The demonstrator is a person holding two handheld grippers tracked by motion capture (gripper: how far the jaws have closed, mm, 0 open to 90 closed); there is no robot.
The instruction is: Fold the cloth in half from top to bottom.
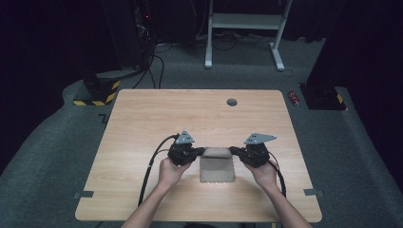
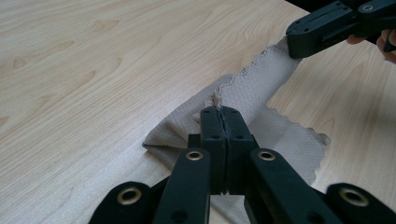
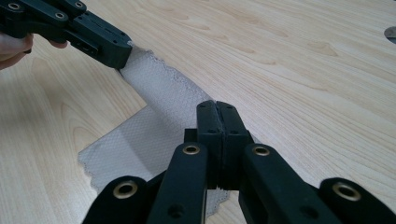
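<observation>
Surface: a pale wooden surface (image 1: 142, 128) with rounded corners, seen from above; my forearms come in from its near edge.
Cloth: a small beige woven cloth with scalloped edges (image 1: 217, 166) lies on the near middle of the surface, between my two hands. Its far edge is folded and lifted off the wood; the near part lies flat.
Left gripper: my black two-jaw left gripper (image 1: 197, 152) is held in my left hand (image 1: 170, 170), at the cloth's far left corner. In the left gripper view its jaws are pressed fully together, with a tuft of the cloth's edge (image 2: 215, 99) pinched between the tips.
Right gripper: my black two-jaw right gripper (image 1: 235, 151) is held in my right hand (image 1: 264, 173), at the cloth's far right corner. In the right gripper view its jaws are closed tight on the cloth (image 3: 154, 98), which stretches away from them as a raised band to the other gripper.
Span between grippers: the lifted edge of the cloth runs from one pair of jaws to the other.
Far edge of surface: a small round grey cap (image 1: 232, 101) is set in the wood, well apart from the cloth.
Floor: grey carpet (image 1: 47, 142) surrounds the surface.
</observation>
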